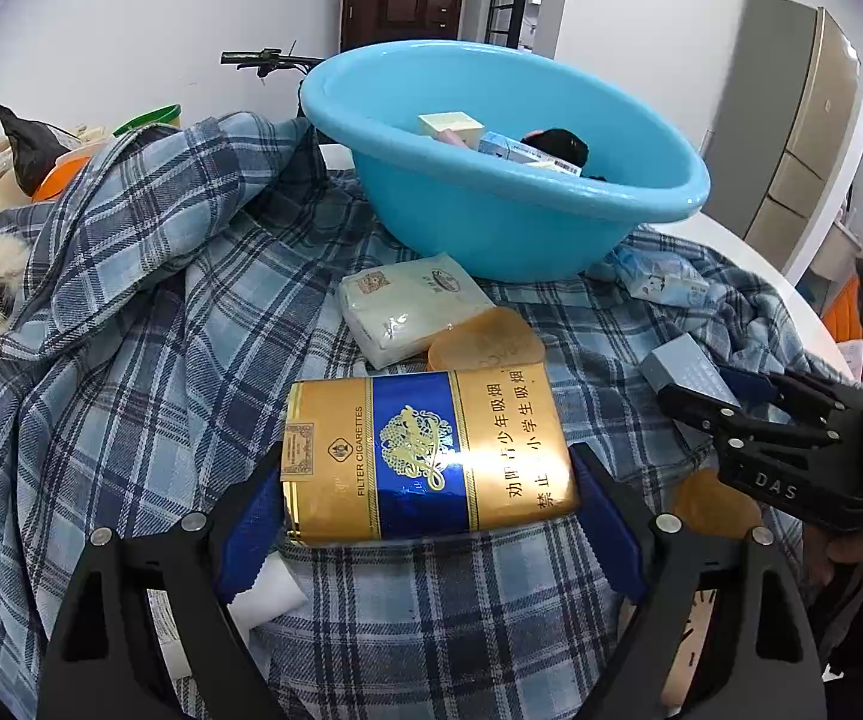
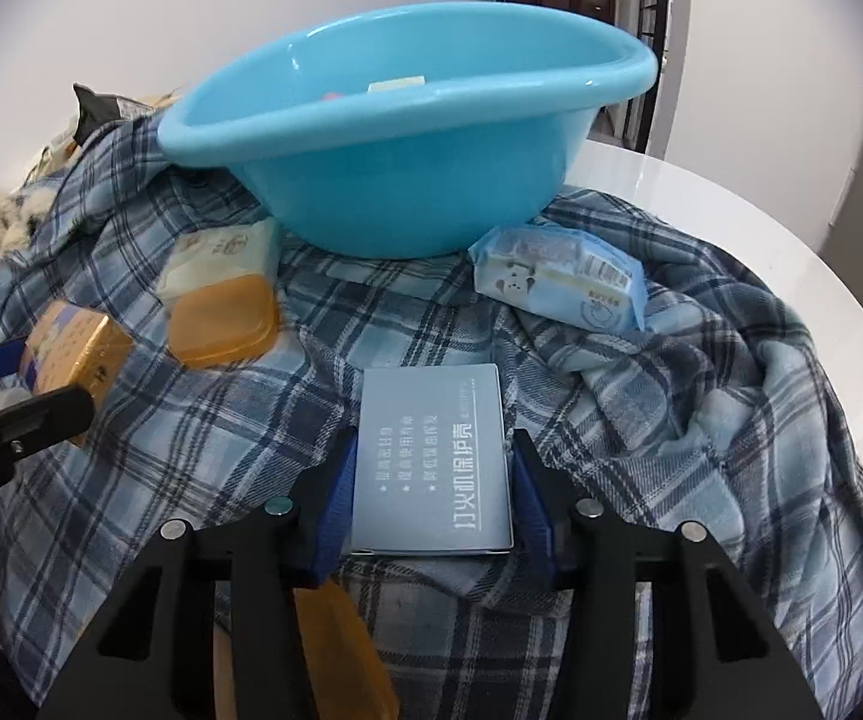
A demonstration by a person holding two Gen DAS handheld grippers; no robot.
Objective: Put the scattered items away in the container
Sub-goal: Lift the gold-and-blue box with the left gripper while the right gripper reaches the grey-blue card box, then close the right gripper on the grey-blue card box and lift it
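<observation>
Here both grippers sit on the plaid blanket [image 1: 149, 324] in front of the blue basin [image 1: 509, 210], each with an item between its fingers. The left gripper [image 1: 428, 480] brackets a gold-and-blue cigarette pack [image 1: 428, 456]; the blue pads touch its two short ends, so it reads as clamped, the fingers wide because the pack is wide. The right gripper [image 2: 431, 486] straddles a flat grey-blue box [image 2: 434, 456], pads against its long edges — clamped too, by the look of it.

Step in hand: grasp made on both sides, neither item visibly lifted clear of the cloth. The basin stands just behind, already holding a few small boxes and something dark.

Still loose on the blanket: a pale tissue pack [image 1: 410, 306] and an orange lid [image 1: 485, 342] overlapping it, both near the basin's foot; a light blue wipes packet [image 2: 557, 282] touching the basin's right side.

Next move, as I judge it — raise each item above the rim before going forward, then release over the hollow. The basin wall is high and leans outward; a low approach would knock it.
</observation>
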